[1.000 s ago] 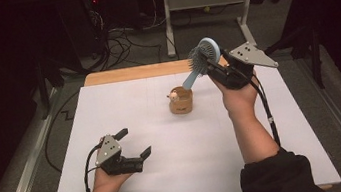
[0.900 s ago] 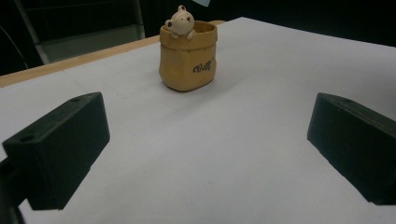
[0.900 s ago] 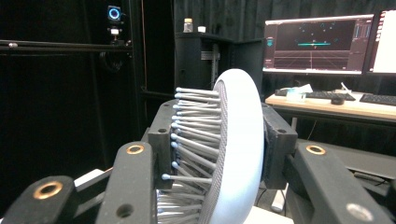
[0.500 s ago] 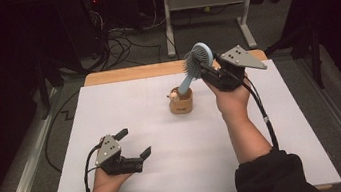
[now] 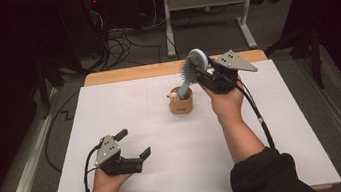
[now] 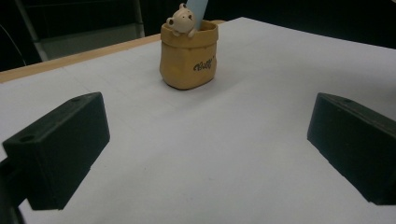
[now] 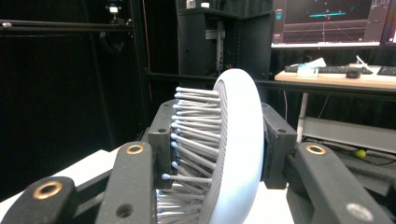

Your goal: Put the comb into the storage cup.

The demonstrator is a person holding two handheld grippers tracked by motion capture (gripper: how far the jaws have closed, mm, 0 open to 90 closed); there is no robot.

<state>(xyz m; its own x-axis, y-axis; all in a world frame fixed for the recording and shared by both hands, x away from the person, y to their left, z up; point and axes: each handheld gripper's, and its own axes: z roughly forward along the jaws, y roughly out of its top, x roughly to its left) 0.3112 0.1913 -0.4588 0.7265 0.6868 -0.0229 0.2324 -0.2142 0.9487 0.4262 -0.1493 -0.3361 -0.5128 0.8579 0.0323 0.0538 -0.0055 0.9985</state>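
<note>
high view: white table (image 5: 170, 177) amid dark room; right tongs (image 5: 204, 70) clamp hairbrush (image 5: 193, 65), left tongs (image 5: 133, 142) wide.

White table cover (image 5: 170, 177), wooden table edge (image 5: 125, 74), floor cables (image 5: 121, 45), perhaps monitors (image 7: 334, 21) behind.

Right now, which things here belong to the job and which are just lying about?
In the job: hairbrush, clamped in the right gripper; yellow bear pot, handle tip inside.

Lying about: left gripper, open and idle; cables and desk frame behind the table.
</note>
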